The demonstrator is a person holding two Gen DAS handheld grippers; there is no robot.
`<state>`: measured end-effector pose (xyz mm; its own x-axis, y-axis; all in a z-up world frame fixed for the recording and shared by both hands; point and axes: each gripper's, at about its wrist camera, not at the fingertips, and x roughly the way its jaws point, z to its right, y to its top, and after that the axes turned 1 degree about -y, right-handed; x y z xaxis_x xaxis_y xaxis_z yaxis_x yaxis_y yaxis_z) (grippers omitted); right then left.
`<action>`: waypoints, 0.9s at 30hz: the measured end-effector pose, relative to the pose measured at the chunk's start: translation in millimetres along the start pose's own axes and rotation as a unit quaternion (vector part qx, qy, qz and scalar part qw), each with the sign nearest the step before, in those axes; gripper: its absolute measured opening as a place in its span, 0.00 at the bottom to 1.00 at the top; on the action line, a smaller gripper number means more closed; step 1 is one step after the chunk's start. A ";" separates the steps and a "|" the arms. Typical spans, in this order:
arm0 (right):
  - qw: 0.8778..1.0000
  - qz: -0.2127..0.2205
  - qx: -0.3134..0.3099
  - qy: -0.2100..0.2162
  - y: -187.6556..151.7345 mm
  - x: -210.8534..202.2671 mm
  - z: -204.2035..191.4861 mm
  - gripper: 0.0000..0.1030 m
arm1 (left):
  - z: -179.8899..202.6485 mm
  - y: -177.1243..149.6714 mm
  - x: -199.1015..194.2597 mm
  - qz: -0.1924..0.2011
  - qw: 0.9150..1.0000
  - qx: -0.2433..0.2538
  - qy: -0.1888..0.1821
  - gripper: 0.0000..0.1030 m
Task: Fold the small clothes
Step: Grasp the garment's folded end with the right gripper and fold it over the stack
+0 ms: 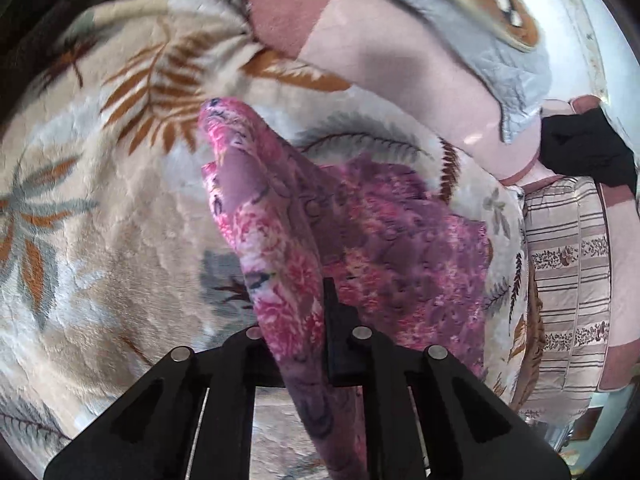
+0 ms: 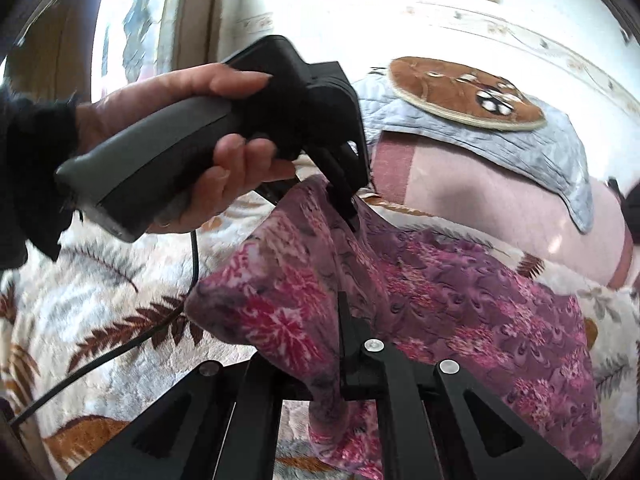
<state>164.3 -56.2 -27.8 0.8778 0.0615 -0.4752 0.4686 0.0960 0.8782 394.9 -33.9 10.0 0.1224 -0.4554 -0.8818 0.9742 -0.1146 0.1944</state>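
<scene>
A pink and purple flowered garment lies on a cream leaf-patterned blanket. My left gripper is shut on a fold of it and lifts that edge, which drapes over the fingers. In the right wrist view the same garment spreads to the right. My right gripper is shut on another raised fold near me. The left gripper shows there too, held by a hand, pinching the far edge.
A pink cushion with a grey quilted cover and a round brown mat lies behind the garment. A striped pillow and a black cloth lie at the right. A black cable crosses the blanket.
</scene>
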 end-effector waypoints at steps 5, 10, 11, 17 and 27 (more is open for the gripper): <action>0.999 0.006 0.039 -0.007 0.7 -19.8 28.3 0.04 | 30.7 -2.2 -9.8 0.014 1.000 0.015 0.002 0.08; 0.997 0.010 0.082 -0.008 -4.1 -38.7 59.9 0.05 | 66.9 -3.9 -11.1 0.022 0.999 0.031 0.005 0.08; 0.996 0.011 0.089 -0.008 -4.9 -41.9 66.2 0.05 | 76.7 -4.9 -11.2 0.025 0.999 0.037 0.002 0.08; 0.988 0.021 0.151 -0.003 -17.6 -64.0 107.9 0.05 | 132.2 -12.4 -1.3 0.034 0.997 0.074 -0.001 0.08; 0.956 0.017 0.290 -0.023 -70.2 -92.4 208.2 0.05 | 228.6 -30.1 74.4 0.000 0.993 0.118 -0.023 0.08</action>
<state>71.0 -275.5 -34.0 0.8904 0.0091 -0.4550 0.4044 -0.4742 0.7820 331.4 -266.1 36.7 0.1082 -0.4948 -0.8622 0.9020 -0.3158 0.2944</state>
